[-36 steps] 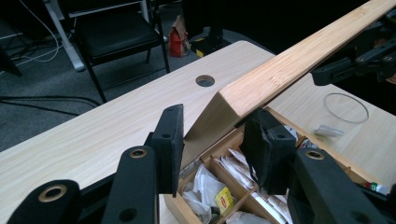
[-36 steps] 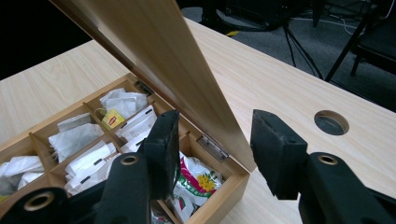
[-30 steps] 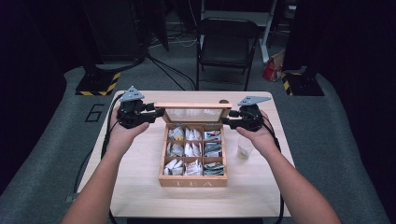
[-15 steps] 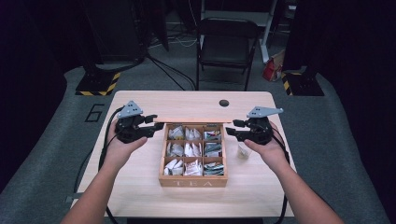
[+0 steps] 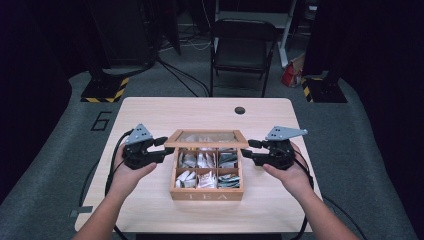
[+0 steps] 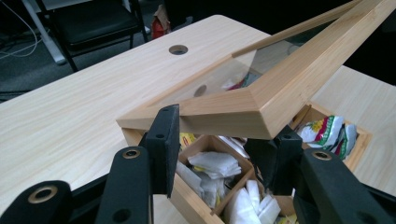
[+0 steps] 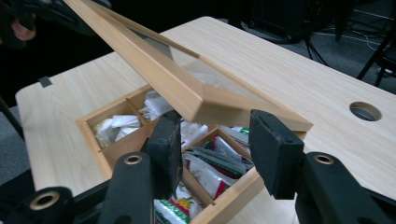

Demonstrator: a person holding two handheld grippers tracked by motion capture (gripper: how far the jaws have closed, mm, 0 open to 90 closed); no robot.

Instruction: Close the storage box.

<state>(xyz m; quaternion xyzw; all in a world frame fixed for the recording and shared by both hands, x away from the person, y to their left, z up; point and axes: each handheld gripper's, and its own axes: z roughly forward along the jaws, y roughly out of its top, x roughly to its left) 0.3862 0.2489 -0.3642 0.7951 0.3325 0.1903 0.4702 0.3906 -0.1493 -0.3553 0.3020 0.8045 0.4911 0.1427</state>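
A wooden tea box [image 5: 206, 192] with several compartments of tea bags [image 5: 200, 177] sits mid-table. Its glass-paned lid [image 5: 206, 145] hangs tilted, half lowered over the back compartments. My left gripper [image 5: 162, 149] holds the lid's left front corner. In the left gripper view that lid [image 6: 280, 88] corner sits between the pads of the left gripper [image 6: 219, 144], whose jaws have just been opening slightly. My right gripper [image 5: 248, 151] holds the right front corner. In the right gripper view the lid [image 7: 173, 84] corner lies against the pads of the right gripper [image 7: 215, 140].
The light wooden table [image 5: 200, 112] has a round cable hole [image 5: 240, 110] near its far edge. A black chair [image 5: 242, 50] stands behind the table. Cables trail from both grippers off the near edge, and dark equipment lines the room.
The lid has swung from upright down toward the box. Both hands have come nearer to me and lower with it, still at its two front corners.
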